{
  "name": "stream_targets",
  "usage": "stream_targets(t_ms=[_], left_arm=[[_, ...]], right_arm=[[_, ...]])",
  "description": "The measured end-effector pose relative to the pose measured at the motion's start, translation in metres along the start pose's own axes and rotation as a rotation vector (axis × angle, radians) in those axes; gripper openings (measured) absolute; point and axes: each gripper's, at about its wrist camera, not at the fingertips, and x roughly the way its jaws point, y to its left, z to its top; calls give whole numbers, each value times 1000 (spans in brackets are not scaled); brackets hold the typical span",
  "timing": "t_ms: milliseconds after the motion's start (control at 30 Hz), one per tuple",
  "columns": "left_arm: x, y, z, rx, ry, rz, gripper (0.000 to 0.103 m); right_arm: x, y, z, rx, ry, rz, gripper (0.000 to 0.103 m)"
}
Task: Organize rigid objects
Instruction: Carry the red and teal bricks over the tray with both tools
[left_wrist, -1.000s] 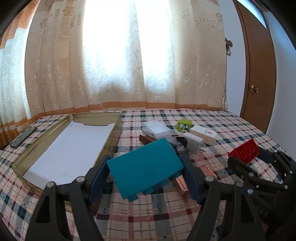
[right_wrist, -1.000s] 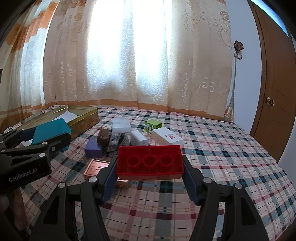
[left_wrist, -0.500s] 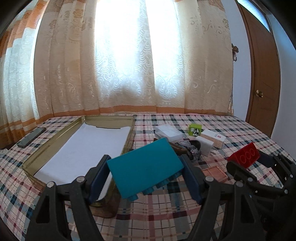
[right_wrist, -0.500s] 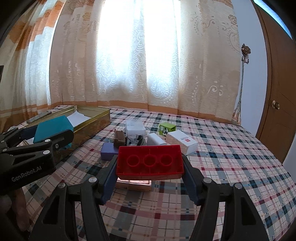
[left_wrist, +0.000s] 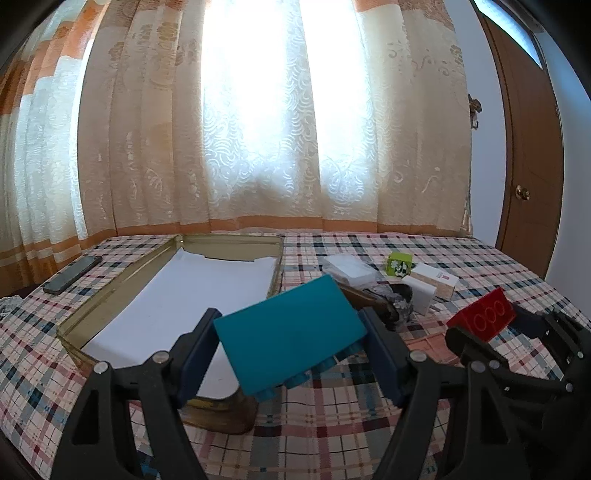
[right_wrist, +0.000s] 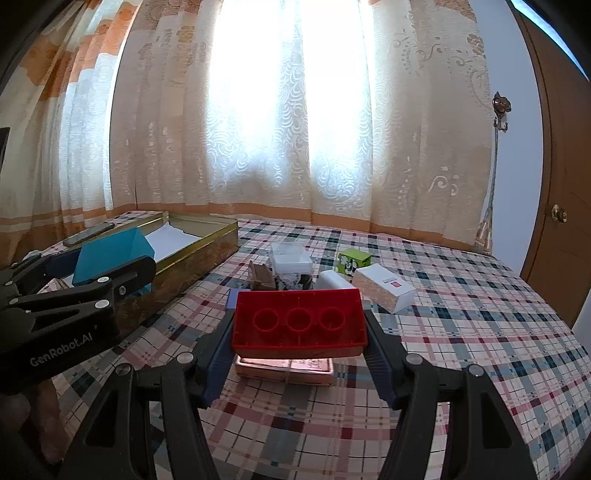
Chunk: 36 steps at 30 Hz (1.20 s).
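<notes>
Left gripper (left_wrist: 291, 350) clamps a teal brick (left_wrist: 290, 332) between its two fingers; the brick is tilted, smooth face toward the camera, with its studs visible along the lower edge. In the left wrist view the brick hangs above the near right corner of a gold tin tray (left_wrist: 110, 295). The tray is lined with white paper (left_wrist: 184, 295) and sits on the plaid tablecloth (left_wrist: 332, 424). A dark phone (left_wrist: 72, 275) lies on the cloth to the left of the tray.

Right gripper (right_wrist: 299, 332) clamps a red brick (right_wrist: 299, 319) by its two short ends. The hollow underside of the brick faces the camera and shows three round tubes. The brick is held above a copper-coloured flat box (right_wrist: 284, 367) that lies on the cloth.

Remaining objects form a cluster in the middle of the cloth, beyond the red brick:
- clear plastic box (right_wrist: 290, 256)
- green carton (right_wrist: 354, 260)
- white box with a red mark (right_wrist: 384, 288)
- white rounded block (right_wrist: 334, 280), just beside the white box
- brown wooden piece (right_wrist: 262, 277)
- lilac block (right_wrist: 232, 297), partly hidden behind the red brick

Lace curtains (right_wrist: 295, 110) cover a bright window behind the table. A brown door (left_wrist: 528, 166) stands on the right.
</notes>
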Motion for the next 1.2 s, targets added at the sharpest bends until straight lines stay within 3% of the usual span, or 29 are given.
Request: stream_targets(t_ms=[1200], left_arm=[[-7, 53, -4, -70, -15, 110, 76]], right_arm=[[14, 43, 7, 6, 48, 76, 66]])
